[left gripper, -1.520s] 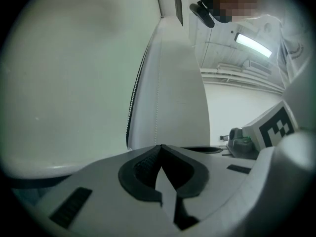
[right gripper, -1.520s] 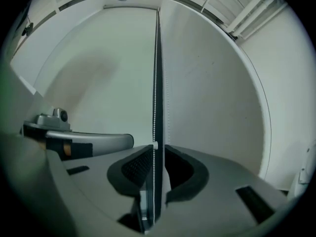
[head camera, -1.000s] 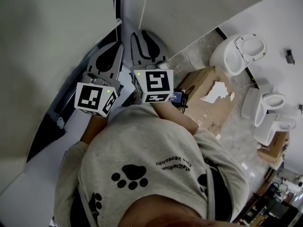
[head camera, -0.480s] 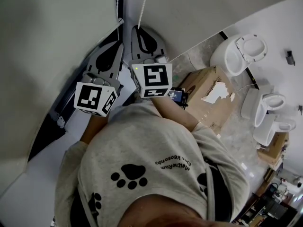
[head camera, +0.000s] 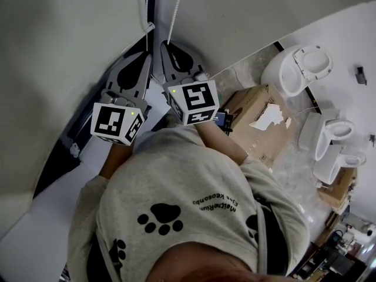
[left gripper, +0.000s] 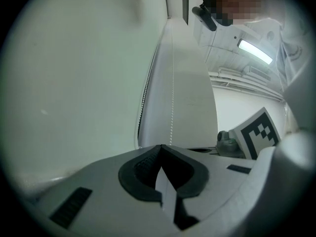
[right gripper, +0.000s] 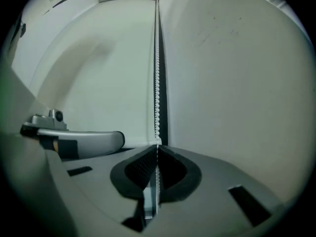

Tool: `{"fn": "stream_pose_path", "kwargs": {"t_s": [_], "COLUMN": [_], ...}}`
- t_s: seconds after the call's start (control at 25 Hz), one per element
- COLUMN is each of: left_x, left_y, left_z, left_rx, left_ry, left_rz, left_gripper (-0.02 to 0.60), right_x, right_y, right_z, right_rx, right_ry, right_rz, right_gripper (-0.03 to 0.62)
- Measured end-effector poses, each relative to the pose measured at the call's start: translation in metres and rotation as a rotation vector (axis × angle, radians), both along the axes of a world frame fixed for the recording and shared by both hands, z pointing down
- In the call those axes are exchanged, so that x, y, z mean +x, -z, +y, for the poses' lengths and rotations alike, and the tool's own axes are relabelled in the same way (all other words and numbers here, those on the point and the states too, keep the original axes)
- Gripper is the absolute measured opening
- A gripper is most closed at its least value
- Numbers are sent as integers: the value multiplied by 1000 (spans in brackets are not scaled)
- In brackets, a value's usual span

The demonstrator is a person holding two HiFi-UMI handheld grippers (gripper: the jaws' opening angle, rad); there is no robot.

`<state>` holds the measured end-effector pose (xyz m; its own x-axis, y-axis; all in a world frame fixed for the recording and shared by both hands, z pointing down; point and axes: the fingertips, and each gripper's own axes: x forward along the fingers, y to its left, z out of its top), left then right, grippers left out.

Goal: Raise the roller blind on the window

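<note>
The right gripper (right gripper: 157,147) has just been closing and now pinches the bead chain (right gripper: 157,83) at its very tips, with the chain running straight up from them. Just beside it is the left gripper (left gripper: 161,146), its jaws pressed together. A second strand (left gripper: 171,98) passes just behind its tips, not visibly between them. The roller blind (head camera: 59,46) hangs ahead of the left gripper, to the left of the chain.

White toilets (head camera: 296,66), cardboard box (head camera: 258,128), speckled floor (head camera: 292,168)
</note>
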<state>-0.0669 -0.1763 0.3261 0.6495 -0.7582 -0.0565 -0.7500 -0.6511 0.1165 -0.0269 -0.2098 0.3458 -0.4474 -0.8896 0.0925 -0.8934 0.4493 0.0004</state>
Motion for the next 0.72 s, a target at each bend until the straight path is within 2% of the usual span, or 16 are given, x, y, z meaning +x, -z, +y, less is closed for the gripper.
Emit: {"fn": "stream_pose_path", "kwargs": {"t_s": [0.08,0.24,0.72], "left_x": [0,1,7], "left_y": [-1,-1,0], "left_z": [0,-2,4], "left_rx": [1,1,6], "left_ry": [4,8,11], "left_rz": [0,-3,-20], "left_gripper": [9,9,9], "right_x": [-2,-5,-2], "right_y": [-4,-11,-85], "right_z": [3,5,15], "right_rx": [-2,17,-127], "right_ry": [24,37,60], "right_rz": [-11,50,114], "right_gripper": [12,11,11]}}
